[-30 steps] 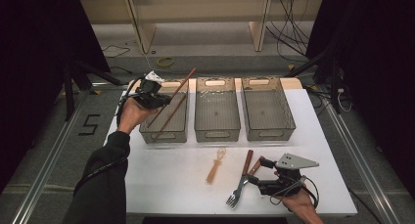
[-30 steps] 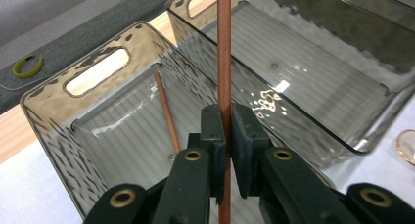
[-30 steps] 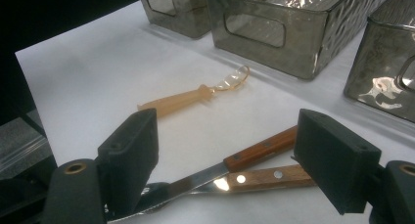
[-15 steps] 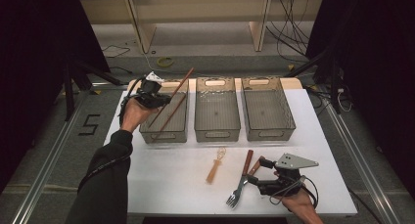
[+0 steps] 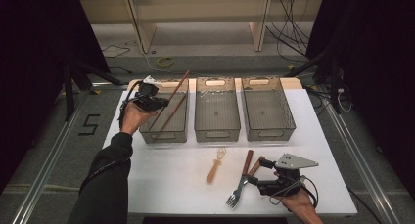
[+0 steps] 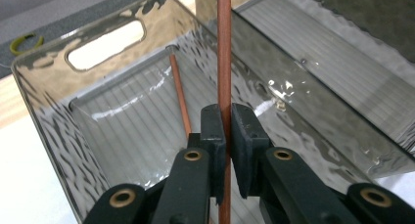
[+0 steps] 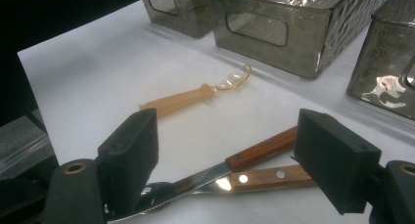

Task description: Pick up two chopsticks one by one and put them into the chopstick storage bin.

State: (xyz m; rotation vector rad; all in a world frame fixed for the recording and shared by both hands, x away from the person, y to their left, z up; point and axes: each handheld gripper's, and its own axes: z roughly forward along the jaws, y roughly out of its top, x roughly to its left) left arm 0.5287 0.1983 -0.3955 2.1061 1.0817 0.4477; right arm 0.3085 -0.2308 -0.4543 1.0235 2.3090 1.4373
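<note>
In the high view, the left hand-held gripper (image 5: 155,102) holds a chopstick (image 5: 172,98) slanted over the left bin (image 5: 164,135). The right hand-held gripper (image 5: 258,171) rests on the bench (image 5: 166,180).

In the left gripper view, the jaws are clamped on the chopstick; another chopstick (image 6: 179,94) lies inside the bin.

In the right gripper view, the jaws stand wide open over a knife (image 7: 254,153) and fork (image 7: 271,177).

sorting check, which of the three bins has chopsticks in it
The left bin, by the left gripper, which grips one chopstick over it; another lies inside. The other two bins hold none.
</note>
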